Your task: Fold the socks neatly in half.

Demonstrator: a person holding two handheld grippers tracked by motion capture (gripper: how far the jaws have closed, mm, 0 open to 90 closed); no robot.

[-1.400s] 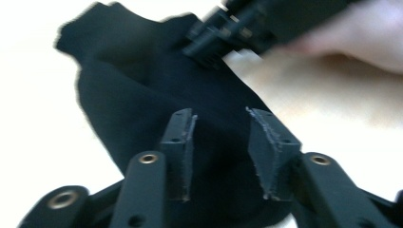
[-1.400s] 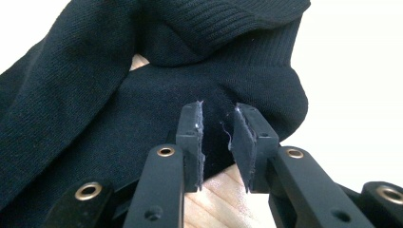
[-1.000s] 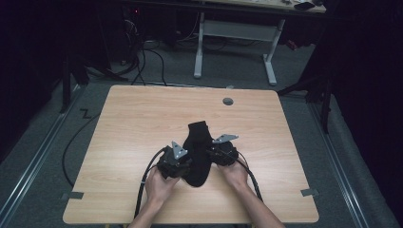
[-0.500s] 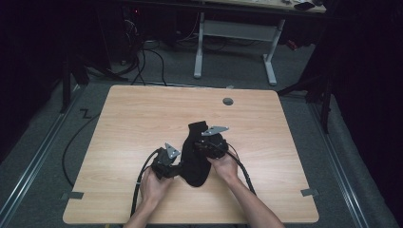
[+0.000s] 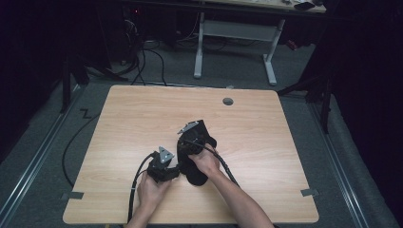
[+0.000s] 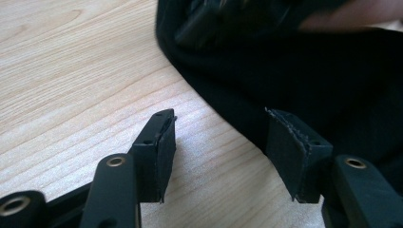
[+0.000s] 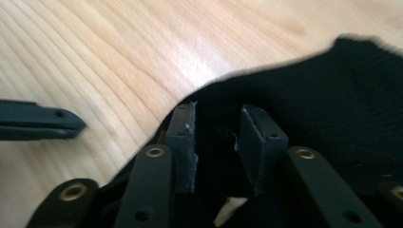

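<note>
The desk (image 5: 142, 118) is pale wood with rounded corners and a round grey cap (image 5: 228, 101) near its far edge. It stands on grey carpet in a dark room; cables (image 5: 147, 57) lie on the floor beyond it, and a second desk with a white frame (image 5: 235, 33) stands farther back. Tape marks (image 5: 72, 195) sit at the desk's near corners.

A black cloth (image 5: 202, 137) lies crumpled on the near half of the desk, slightly right of centre.

Your left tool (image 5: 175, 172) rests low at the cloth's near-left edge. In the left gripper view its jaws stand well apart over bare wood; one pad (image 6: 285, 142) lies against the cloth's border, the other pad (image 6: 164, 142) sits clear of it, and nothing is pinched.

Your right tool (image 5: 190, 135) lies over the cloth, with your right hand (image 5: 205, 161) behind it. Its jaws have just been opening; in the right gripper view they stand partly apart with cloth (image 7: 332, 109) between and beneath them, the pads (image 7: 254, 137) not pressing on it.
</note>
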